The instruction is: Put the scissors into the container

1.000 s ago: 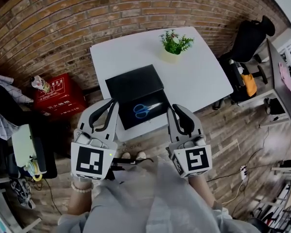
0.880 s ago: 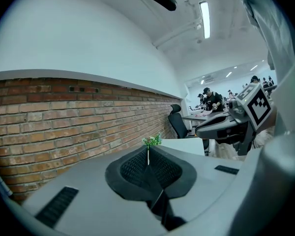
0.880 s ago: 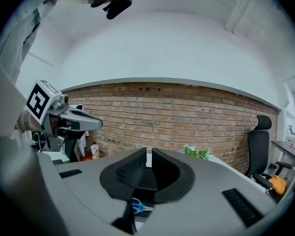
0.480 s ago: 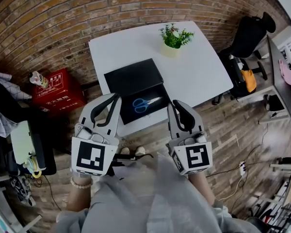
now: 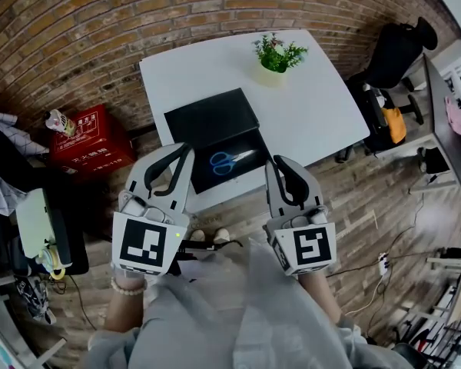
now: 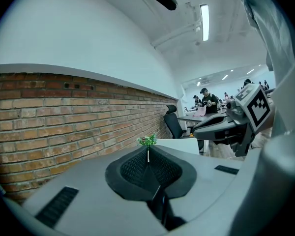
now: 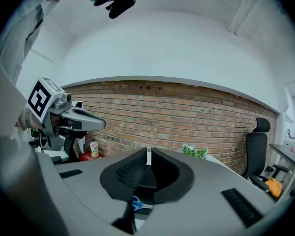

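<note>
Blue-handled scissors (image 5: pixel 229 160) lie on the nearer half of a black container (image 5: pixel 211 118), which sits on the white table (image 5: pixel 315 114); I cannot tell whether that half is a lid or a tray. Both grippers hang short of the table's front edge, over the floor. My left gripper (image 5: pixel 181 154) is shut and holds nothing, its pads pressed together (image 6: pixel 148 157). My right gripper (image 5: pixel 281 164) is also shut and holds nothing. In the right gripper view the scissors (image 7: pixel 136 203) peek out below the closed pads (image 7: pixel 148 160).
A small potted plant (image 5: pixel 277 58) stands at the table's far edge, with a brick wall behind it. On the floor at the left are a red box (image 5: pixel 88 141) and a bottle (image 5: pixel 57 121). A black office chair (image 5: pixel 396 52) stands to the right.
The head view has shifted a little, so the table sits slightly higher in the picture. Both grippers stay shut and have barely moved.
</note>
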The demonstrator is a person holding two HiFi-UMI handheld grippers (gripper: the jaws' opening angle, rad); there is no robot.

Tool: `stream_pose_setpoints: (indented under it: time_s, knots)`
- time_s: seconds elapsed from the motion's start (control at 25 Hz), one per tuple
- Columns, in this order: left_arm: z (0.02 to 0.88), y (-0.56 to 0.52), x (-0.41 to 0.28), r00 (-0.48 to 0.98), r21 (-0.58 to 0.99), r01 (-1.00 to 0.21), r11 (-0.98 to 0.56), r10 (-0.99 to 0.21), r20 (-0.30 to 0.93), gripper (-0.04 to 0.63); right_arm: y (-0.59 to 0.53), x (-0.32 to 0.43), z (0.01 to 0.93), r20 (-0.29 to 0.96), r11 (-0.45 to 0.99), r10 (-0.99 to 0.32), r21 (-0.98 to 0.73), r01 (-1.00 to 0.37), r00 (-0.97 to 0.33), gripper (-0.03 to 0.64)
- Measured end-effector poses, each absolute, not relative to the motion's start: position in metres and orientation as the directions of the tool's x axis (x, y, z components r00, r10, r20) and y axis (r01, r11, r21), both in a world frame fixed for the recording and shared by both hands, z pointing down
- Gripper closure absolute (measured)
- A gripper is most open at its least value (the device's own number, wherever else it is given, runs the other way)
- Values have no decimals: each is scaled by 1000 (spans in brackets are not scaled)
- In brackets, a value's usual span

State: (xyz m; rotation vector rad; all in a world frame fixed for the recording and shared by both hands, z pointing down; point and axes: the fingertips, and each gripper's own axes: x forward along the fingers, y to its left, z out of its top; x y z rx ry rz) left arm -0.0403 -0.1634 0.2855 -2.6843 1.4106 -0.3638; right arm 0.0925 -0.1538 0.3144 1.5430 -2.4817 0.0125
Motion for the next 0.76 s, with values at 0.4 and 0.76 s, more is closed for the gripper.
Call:
stream_pose_setpoints:
  time_s: [0.4, 0.76]
  knots:
    - [289, -165, -39, 558, -187, -787, -587, -808, 188, 572, -155, 90, 317, 197, 455, -881, 107, -884, -430, 560]
    - [292, -161, -33, 579, -215, -759, -615, -788, 208, 574, -155, 93, 319, 219, 444, -883, 106, -890, -415, 560]
